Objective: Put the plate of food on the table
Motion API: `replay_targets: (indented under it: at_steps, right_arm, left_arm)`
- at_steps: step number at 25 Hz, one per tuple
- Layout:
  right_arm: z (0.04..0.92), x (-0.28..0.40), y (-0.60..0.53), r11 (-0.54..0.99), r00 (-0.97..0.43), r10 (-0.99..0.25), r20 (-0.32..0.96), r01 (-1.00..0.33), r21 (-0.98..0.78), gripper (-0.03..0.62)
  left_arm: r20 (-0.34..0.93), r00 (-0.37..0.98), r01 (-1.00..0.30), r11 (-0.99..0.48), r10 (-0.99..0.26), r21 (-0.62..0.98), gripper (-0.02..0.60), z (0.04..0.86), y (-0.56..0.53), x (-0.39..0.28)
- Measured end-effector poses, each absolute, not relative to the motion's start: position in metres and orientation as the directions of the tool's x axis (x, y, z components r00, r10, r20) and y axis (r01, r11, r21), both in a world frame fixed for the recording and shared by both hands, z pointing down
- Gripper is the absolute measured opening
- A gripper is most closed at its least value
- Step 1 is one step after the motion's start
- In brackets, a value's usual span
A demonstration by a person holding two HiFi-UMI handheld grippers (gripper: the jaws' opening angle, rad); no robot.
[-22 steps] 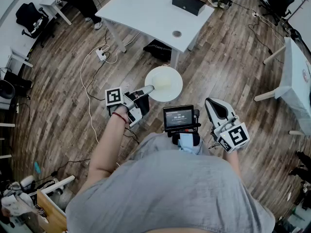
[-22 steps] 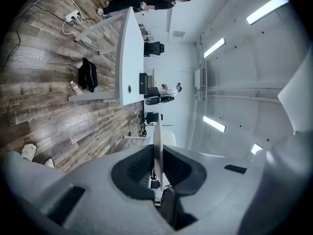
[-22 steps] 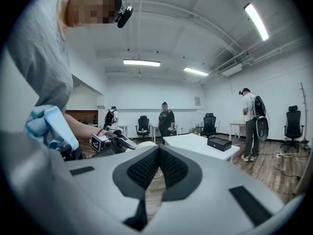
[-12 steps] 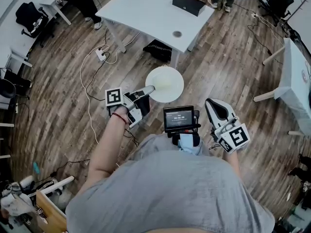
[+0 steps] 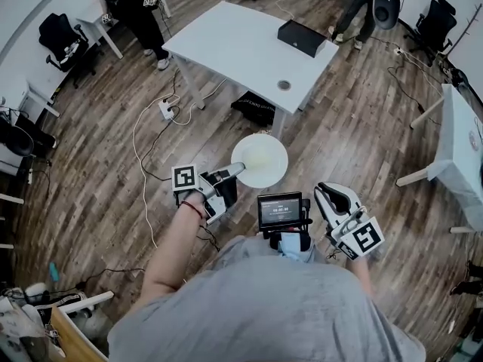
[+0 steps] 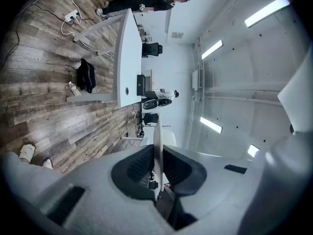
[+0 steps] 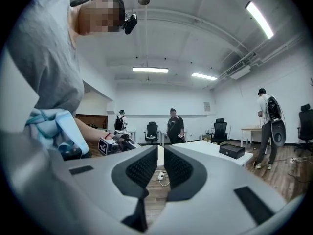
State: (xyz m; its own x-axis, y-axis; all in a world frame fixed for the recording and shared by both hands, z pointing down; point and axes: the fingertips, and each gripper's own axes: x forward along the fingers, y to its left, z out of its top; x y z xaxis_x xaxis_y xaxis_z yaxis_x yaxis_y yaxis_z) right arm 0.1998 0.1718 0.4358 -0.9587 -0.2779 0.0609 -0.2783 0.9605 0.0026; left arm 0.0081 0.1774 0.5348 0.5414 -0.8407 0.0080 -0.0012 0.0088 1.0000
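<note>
A white plate [image 5: 260, 160] with a pale patch of food in its middle hangs level over the wood floor, just short of the white table's [image 5: 249, 47] near corner. My left gripper [image 5: 235, 171] is shut on the plate's near-left rim. In the left gripper view the plate [image 6: 157, 141] shows edge-on, pinched between the dark pads of the left gripper [image 6: 157, 173]. My right gripper [image 5: 329, 192] hovers at the right, well away from the plate. In its own view the right gripper [image 7: 160, 166] has its jaws almost touching with nothing between them.
A black box [image 5: 302, 36] lies on the table's far right part, and a small round fitting [image 5: 284, 84] sits near its front edge. A black bag [image 5: 255, 110] lies under the table. Cables and a power strip [image 5: 167, 110] cross the floor at left. People stand beyond the table.
The whole scene has slid down in the head view. The plate stays clamped in my left gripper at about the same distance from the table. The right gripper looks unchanged.
</note>
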Motion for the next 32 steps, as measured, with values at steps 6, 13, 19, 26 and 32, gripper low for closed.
replay_targets:
  at_steps: [6,13,19,26,32]
  right_arm:
    - [0.438,0.187,0.168,0.965,-0.962,-0.263,0.070,-0.264,0.006,0.034]
    - [0.442,0.176,0.156,0.969,-0.965,-0.248,0.083,-0.248,0.006,0.034]
    - [0.452,0.171,0.123,0.969,-0.966,-0.244,0.089,-0.246,-0.015,0.034]
    - [0.454,0.144,0.053,0.973,-0.973,-0.221,0.070,-0.224,-0.047,0.034]
    - [0.443,0.125,-0.022,0.979,-0.979,-0.198,0.048,-0.201,-0.047,0.034]
  left_arm:
    - [0.005,0.531,0.005,0.010,-0.847,1.000,0.041,0.535,0.178,-0.002]
    - [0.012,0.524,0.009,0.020,-0.851,1.000,0.041,0.537,0.169,-0.008]
    - [0.010,0.513,0.007,0.016,-0.858,1.000,0.041,0.538,0.137,-0.014]
    - [0.006,0.475,0.008,0.011,-0.880,1.000,0.041,0.528,0.068,-0.033]
    - [-0.010,0.452,-0.005,-0.014,-0.892,1.000,0.041,0.516,-0.006,-0.050]
